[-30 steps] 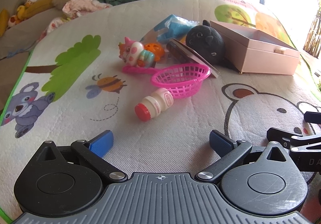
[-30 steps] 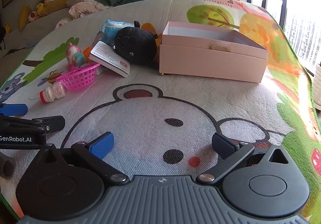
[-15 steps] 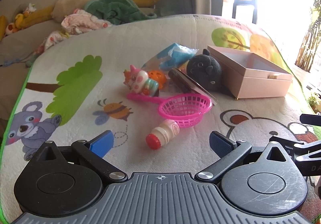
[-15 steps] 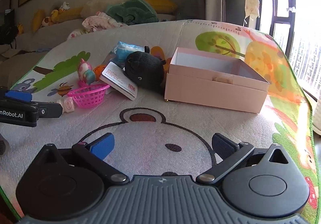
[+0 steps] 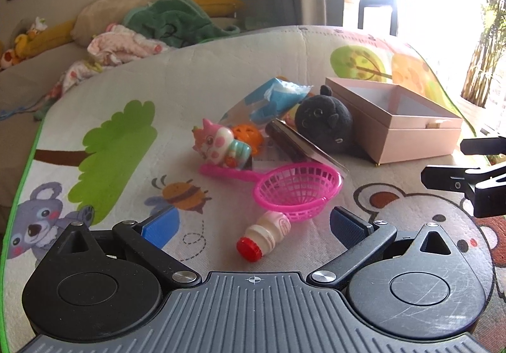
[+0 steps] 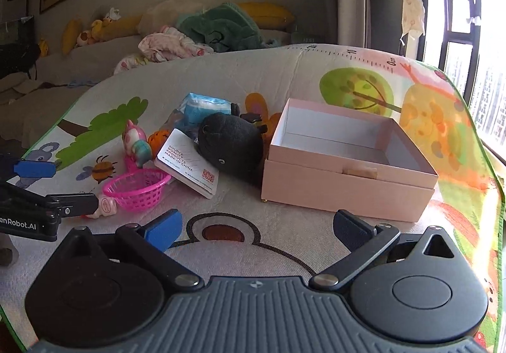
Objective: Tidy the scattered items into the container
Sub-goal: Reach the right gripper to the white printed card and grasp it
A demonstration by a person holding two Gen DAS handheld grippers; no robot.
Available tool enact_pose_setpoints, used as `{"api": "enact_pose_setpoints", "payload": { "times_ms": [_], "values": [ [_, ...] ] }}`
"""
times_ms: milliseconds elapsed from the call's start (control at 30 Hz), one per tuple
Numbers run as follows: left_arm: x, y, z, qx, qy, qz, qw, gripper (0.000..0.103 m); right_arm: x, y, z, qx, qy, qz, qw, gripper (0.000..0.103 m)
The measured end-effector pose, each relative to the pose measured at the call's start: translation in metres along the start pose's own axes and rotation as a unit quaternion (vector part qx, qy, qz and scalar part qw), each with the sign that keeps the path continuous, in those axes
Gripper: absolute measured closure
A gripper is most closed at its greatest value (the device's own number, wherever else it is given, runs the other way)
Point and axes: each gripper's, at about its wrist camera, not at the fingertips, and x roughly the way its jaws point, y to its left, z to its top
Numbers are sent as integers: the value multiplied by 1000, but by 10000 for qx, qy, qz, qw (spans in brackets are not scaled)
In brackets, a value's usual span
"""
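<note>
An open pink box (image 6: 348, 169) (image 5: 395, 119) stands on the play mat, empty. Left of it lie a black plush (image 6: 232, 142) (image 5: 324, 122), a white card box (image 6: 189, 163), a blue packet (image 6: 202, 106) (image 5: 275, 96), a pink-white toy figure (image 5: 221, 144) (image 6: 137, 142), an orange ball (image 5: 248, 134), a pink net basket (image 5: 297, 190) (image 6: 137, 188) and a small red-capped bottle (image 5: 265, 236). My left gripper (image 5: 253, 225) is open, just short of the bottle. My right gripper (image 6: 256, 226) is open and empty, in front of the box.
The play mat (image 5: 126, 119) covers a raised surface whose edges drop off at left and right. A sofa with cushions and clothes (image 6: 196, 33) is behind. A window (image 6: 474, 68) is at right. Each gripper shows at the edge of the other's view.
Both grippers have risen and tilted up, so the items and box sit lower and closer in view. Nothing on the mat has moved.
</note>
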Motion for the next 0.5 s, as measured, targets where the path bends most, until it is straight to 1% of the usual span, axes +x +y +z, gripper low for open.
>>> {"api": "enact_pose_setpoints", "payload": {
  "times_ms": [33, 67, 100, 133, 167, 300, 367, 500],
  "values": [
    [2, 0, -1, 2, 21, -21, 10000, 0, 1, 2, 4, -31, -6, 94, 10000, 9],
    [4, 0, -1, 4, 46, -42, 10000, 0, 4, 5, 10, -71, 7, 216, 9997, 12],
    [5, 1, -2, 6, 65, -63, 10000, 0, 7, 7, 13, -94, 17, 281, 9996, 21],
    [6, 1, -2, 14, 80, -87, 9999, 0, 11, 10, 18, -136, 41, 355, 9993, 34],
    [7, 2, -3, 23, 89, -104, 9999, 0, 17, 14, 24, -185, 98, 433, 9988, 42],
    [9, 6, -4, 33, 109, -195, 9997, 0, 40, 23, 36, -120, 246, 701, 9972, 41],
    [11, 10, -4, -12, 134, -204, 9997, 0, 54, 28, 42, -22, 338, 880, 9955, 37],
    [13, 17, -5, -85, 182, -217, 9996, 0, 84, 38, 51, 131, 587, 1116, 9919, 34]
  ]
}}
